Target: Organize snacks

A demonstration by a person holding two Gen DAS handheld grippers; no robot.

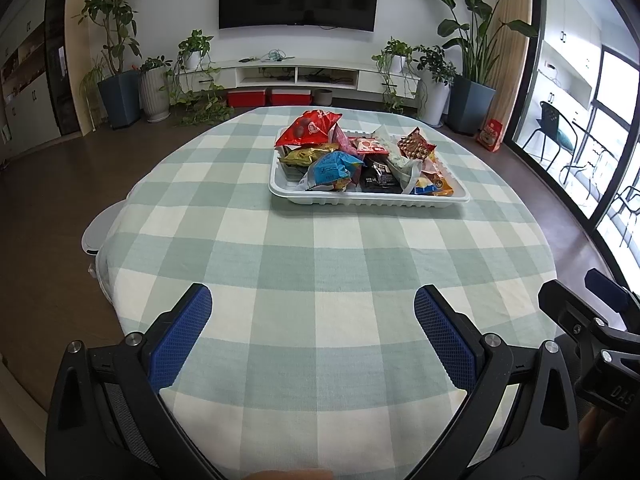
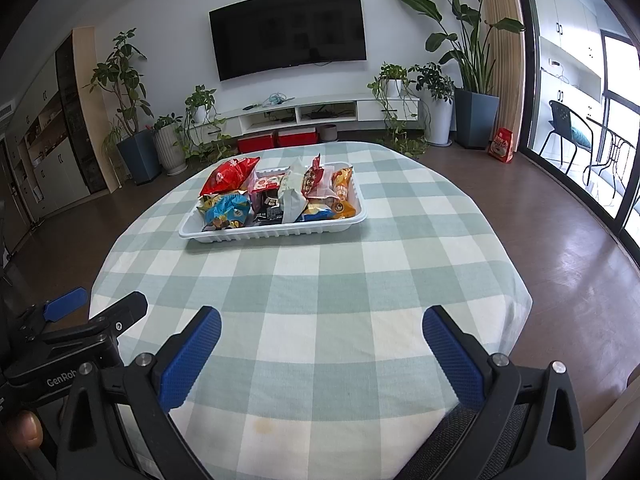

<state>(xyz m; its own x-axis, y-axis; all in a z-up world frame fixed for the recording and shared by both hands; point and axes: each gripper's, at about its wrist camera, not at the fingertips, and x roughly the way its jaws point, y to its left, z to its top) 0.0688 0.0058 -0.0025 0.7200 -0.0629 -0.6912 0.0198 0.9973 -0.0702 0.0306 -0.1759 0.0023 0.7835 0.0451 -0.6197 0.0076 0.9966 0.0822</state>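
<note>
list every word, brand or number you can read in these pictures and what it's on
"GenRob", cut off at the frame edge: on the black body of the left hand-held gripper, seen in the right wrist view.
"DAS", also cut off: on the black body of the right hand-held gripper, seen in the left wrist view.
Snack packets in the white tray: print too small and blurred to read.
Red bag on the floor: print unreadable.
</note>
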